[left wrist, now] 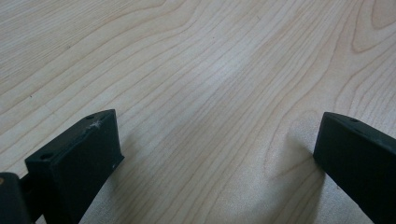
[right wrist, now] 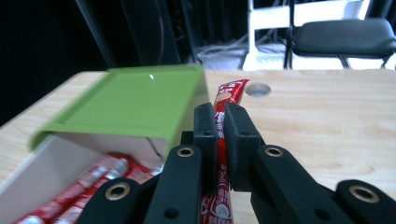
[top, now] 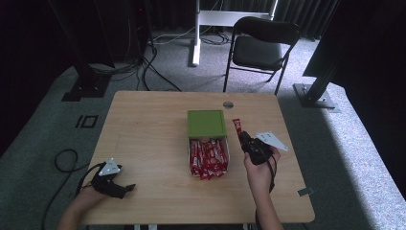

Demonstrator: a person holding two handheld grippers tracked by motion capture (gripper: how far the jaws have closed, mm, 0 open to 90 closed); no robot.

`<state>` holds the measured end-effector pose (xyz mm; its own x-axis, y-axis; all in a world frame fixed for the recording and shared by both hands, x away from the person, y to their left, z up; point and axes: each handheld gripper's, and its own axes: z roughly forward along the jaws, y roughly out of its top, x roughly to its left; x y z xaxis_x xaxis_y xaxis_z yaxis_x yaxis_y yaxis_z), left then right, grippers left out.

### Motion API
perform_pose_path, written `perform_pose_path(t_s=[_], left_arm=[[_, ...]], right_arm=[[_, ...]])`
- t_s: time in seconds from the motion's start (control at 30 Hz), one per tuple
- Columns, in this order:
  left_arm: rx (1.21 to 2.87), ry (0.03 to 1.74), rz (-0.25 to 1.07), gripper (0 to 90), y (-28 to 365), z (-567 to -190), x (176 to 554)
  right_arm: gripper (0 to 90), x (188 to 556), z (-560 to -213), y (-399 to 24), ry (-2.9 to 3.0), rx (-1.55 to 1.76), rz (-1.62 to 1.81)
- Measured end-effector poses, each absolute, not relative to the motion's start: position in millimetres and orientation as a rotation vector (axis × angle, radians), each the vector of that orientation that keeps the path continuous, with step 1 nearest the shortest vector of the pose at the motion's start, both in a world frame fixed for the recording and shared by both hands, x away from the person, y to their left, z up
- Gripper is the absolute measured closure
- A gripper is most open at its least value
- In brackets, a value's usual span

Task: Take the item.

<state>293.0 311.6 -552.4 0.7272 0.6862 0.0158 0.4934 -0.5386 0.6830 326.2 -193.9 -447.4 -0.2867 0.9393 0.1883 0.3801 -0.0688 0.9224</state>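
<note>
Here the right gripper (right wrist: 218, 122) clamps a red sachet (right wrist: 227, 95).

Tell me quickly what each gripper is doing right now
Left gripper: open, empty, low over the table.
Right gripper: shut on a red sachet.

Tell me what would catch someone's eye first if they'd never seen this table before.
Probably the white box at the middle of the table, packed with red packets, its green lid slid toward the far side. Next, the right gripper just right of the box, shut on one red packet that sticks up between its jaws. The left gripper rests open near the table's front left edge.
</note>
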Motion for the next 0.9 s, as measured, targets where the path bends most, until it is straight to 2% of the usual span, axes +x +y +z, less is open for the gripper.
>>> perform_pose_path(t_s=[0.67, 0.9], left_arm=[[2.253, 0.889, 0.37, 1.5, 311.6, -552.5, 292.9], [2.253, 0.889, 0.37, 1.5, 311.6, -552.5, 292.9]], right_arm=[[84.4, 359.8, -521.1, -201.1, 1.667, 1.659, 1.251], [84.4, 365.7, -537.2, -197.7, 1.702, 1.706, 1.204]])
